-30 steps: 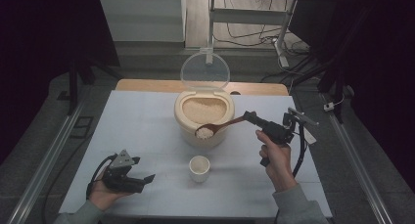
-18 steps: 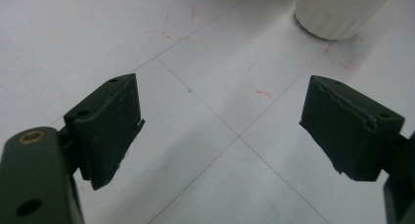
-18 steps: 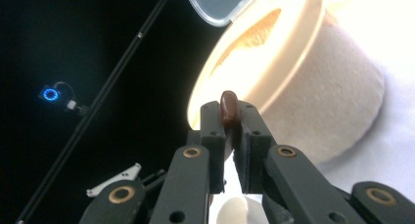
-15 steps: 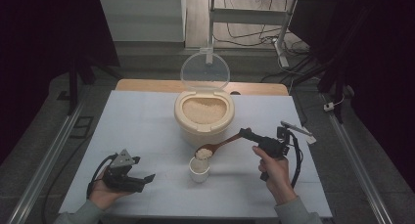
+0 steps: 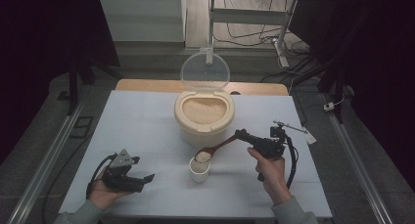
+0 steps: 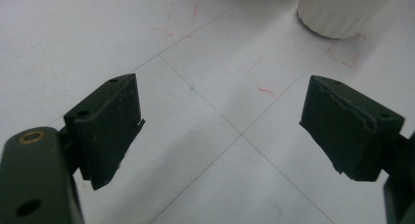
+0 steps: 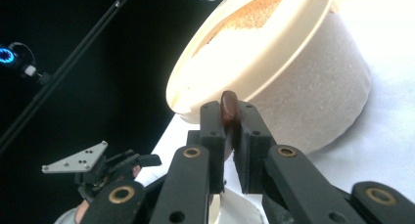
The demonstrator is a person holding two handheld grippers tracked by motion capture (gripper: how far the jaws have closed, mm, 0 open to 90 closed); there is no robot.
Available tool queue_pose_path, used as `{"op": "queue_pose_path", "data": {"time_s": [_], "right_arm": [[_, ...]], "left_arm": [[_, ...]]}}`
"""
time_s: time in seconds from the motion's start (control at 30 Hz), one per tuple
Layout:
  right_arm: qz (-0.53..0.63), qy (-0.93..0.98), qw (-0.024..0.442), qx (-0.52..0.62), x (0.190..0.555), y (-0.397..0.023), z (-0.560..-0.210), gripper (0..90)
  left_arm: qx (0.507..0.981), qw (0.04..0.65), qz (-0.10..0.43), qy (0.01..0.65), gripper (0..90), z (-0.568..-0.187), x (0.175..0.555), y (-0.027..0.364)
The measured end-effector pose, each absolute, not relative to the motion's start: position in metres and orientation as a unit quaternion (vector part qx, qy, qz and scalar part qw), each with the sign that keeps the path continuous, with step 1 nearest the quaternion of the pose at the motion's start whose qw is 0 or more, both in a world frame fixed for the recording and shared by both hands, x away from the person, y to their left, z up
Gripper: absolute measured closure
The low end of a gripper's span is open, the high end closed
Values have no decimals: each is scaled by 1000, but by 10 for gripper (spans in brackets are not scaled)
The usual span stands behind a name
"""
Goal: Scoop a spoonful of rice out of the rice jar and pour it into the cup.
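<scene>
Wooden brown spoon (image 5: 215, 149) heaped with rice over small white cup (image 5: 199, 170).
Right gripper (image 7: 228, 117) clamps its handle; left gripper (image 6: 220, 131) gapes apart.

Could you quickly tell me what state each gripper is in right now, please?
Left gripper: open, holding nothing, resting low over the table.
Right gripper: shut on the wooden spoon, its rice-filled bowl over the white cup.

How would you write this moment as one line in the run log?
right gripper: shut on spoon | spoon: holding rice above cup | left gripper: open, resting on table | rice container: lid open
</scene>
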State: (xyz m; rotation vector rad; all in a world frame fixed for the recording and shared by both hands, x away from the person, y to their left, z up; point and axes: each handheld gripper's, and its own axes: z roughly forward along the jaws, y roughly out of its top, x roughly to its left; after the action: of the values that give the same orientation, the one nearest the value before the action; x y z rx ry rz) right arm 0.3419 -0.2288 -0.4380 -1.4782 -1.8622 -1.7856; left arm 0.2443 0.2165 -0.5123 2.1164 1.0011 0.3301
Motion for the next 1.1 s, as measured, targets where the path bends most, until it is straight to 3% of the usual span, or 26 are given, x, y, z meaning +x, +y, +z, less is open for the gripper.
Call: {"op": "queue_pose_path", "data": {"time_s": [0.37,0.57,1.1], "right_arm": [[-605,-649,45,-459,334,-223,-430,831],[-613,-672,1,-415,325,-221,-423,831],[-635,-672,-17,-380,318,-231,-416,831]], "left_arm": [[828,379,131,392,150,-512,244,217],[829,378,131,390,152,-512,244,217],[827,381,133,392,152,-512,244,218]]}}
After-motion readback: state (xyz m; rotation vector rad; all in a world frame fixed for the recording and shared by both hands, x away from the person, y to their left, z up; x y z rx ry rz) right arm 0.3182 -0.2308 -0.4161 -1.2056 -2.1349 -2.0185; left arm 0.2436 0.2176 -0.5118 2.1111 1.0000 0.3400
